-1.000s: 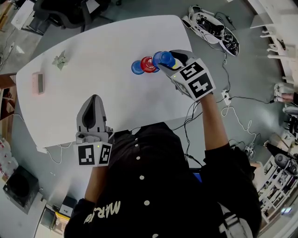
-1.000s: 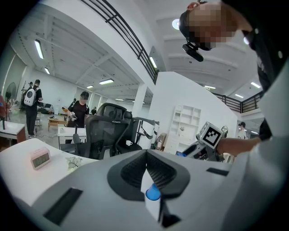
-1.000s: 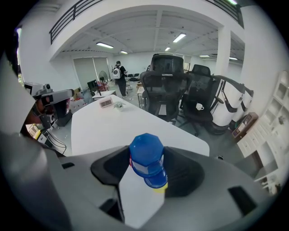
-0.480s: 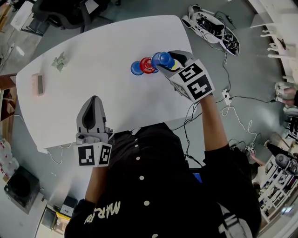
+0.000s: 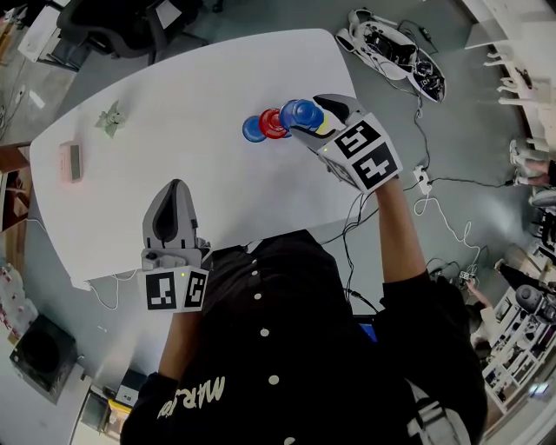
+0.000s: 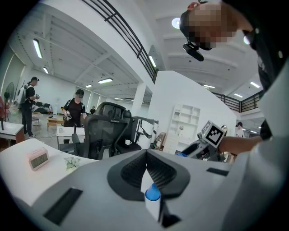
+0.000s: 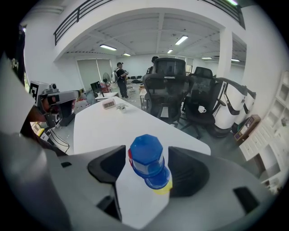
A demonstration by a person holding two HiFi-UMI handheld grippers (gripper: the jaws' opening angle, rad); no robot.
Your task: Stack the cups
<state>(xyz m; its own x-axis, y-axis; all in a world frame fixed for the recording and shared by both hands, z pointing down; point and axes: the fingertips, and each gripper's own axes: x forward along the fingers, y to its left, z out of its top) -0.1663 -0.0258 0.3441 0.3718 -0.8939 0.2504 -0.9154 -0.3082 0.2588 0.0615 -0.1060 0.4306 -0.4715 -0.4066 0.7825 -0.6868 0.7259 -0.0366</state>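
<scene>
Upside-down cups cluster at the table's far right: a blue cup (image 5: 254, 129), a red cup (image 5: 274, 122), and a top blue cup (image 5: 301, 111) stacked on another blue one over a yellow cup (image 7: 163, 186). My right gripper (image 5: 306, 120) straddles that stack. Its jaws have just been opening, and the top blue cup (image 7: 146, 155) stands between the pads (image 7: 107, 163) with a thin gap on each side. A sliver of the red cup (image 7: 130, 156) shows behind it. My left gripper (image 5: 176, 193) hangs shut over the table's near edge, holding nothing, its pads (image 6: 135, 169) touching.
A pink clock (image 5: 71, 158) and a small green plant figure (image 5: 111, 115) lie at the white table's (image 5: 191, 174) far left. An office chair (image 5: 122, 26) stands beyond it. Cables and gear (image 5: 395, 48) litter the floor at right. Other people stand in the background (image 6: 74, 108).
The right gripper's jaws have spread slightly wider around the top blue cup, which stays on its stack. The left gripper has not moved.
</scene>
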